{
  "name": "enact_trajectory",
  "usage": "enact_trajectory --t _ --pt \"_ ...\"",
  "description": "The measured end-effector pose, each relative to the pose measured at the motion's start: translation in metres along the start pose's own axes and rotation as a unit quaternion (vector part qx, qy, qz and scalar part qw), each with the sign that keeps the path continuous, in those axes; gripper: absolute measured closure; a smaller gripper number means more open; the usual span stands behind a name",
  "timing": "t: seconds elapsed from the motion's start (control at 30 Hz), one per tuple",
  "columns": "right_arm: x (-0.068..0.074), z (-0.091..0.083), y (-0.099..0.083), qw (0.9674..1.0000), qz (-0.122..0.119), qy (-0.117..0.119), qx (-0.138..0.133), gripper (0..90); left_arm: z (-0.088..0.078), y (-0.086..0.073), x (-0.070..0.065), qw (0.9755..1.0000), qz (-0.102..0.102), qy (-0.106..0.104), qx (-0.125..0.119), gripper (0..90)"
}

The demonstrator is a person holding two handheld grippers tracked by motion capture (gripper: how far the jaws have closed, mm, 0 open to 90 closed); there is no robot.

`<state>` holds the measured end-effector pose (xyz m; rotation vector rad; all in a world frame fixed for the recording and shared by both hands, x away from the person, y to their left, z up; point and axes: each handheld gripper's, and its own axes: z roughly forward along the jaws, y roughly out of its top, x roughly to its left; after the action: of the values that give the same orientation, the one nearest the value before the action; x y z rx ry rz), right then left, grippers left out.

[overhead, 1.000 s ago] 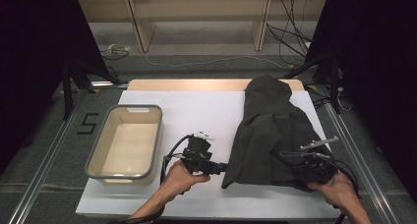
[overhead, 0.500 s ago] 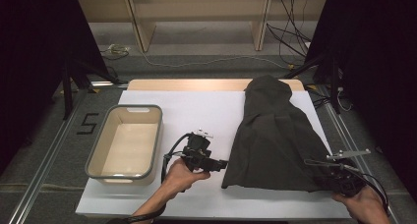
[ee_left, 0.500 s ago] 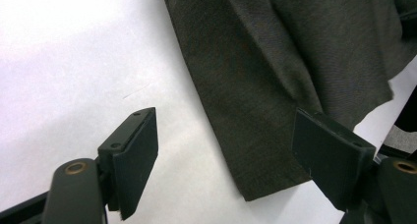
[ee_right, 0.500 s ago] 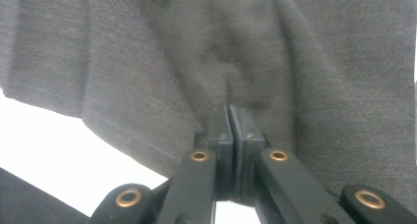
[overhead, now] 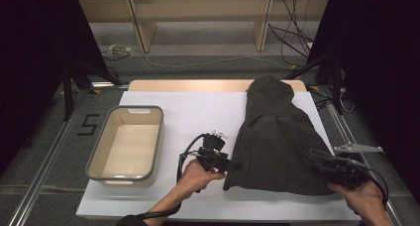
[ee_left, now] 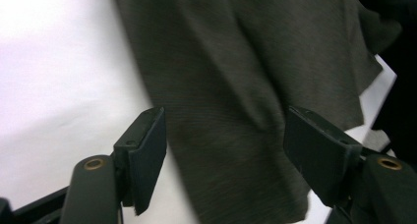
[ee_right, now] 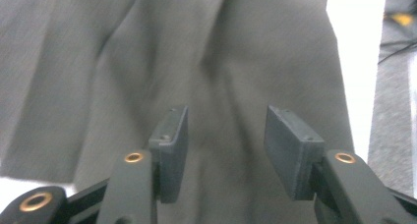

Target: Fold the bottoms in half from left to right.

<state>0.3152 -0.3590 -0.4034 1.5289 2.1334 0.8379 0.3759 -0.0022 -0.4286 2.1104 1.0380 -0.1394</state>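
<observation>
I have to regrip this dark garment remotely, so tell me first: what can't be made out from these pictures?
- High view: the left tongs meet the dark garment at its near left edge; contact cannot be made out, dark on dark.
- High view: the right tongs merge with the cloth at its near right corner.
- Left gripper view: the garment is blurred and cut off by the frame edges.
- Right gripper view: the cloth is blurred, and whatever lies under it is hidden.

— How is the worktop (overhead: 198,112) viewed?
— It is looked down on from above, forward-facing. Two close views are taken along each pair of tongs.
— What is shared?
— The dark cloth (overhead: 277,137) is seen in all three.
</observation>
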Motion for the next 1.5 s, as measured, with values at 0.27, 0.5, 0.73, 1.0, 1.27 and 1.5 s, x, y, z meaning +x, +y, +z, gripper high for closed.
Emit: enact_trajectory --t 0.27,0.5,0.73,1.0,1.27,1.5 --pt "-0.018 0.022 0.012 0.9996 0.023 -0.014 0.002 45.9 0.016 -0.003 -0.012 0.9994 0.011 -0.031 0.014 49.9" --pt "-0.032 0.038 0.022 0.9985 0.041 -0.034 0.014 43.7 0.035 -0.008 -0.021 0.9982 0.038 -0.038 0.027 87.8" --pt "-0.042 0.048 0.026 0.9976 0.051 -0.038 0.028 44.7 0.052 -0.009 -0.041 0.9967 0.059 -0.045 0.031 88.1" --pt "-0.049 0.048 0.024 0.9972 0.057 -0.041 0.026 44.8 0.040 -0.005 -0.034 0.9973 0.062 -0.028 0.027 53.8" --pt "-0.052 0.046 0.026 0.9973 0.059 -0.041 0.017 40.5 0.001 0.009 0.001 0.9993 0.016 0.025 -0.024 35.7" --pt "-0.054 0.051 0.030 0.9977 0.058 -0.026 0.024 34.7 0.012 0.011 0.014 0.9984 -0.028 0.046 -0.018 24.7"
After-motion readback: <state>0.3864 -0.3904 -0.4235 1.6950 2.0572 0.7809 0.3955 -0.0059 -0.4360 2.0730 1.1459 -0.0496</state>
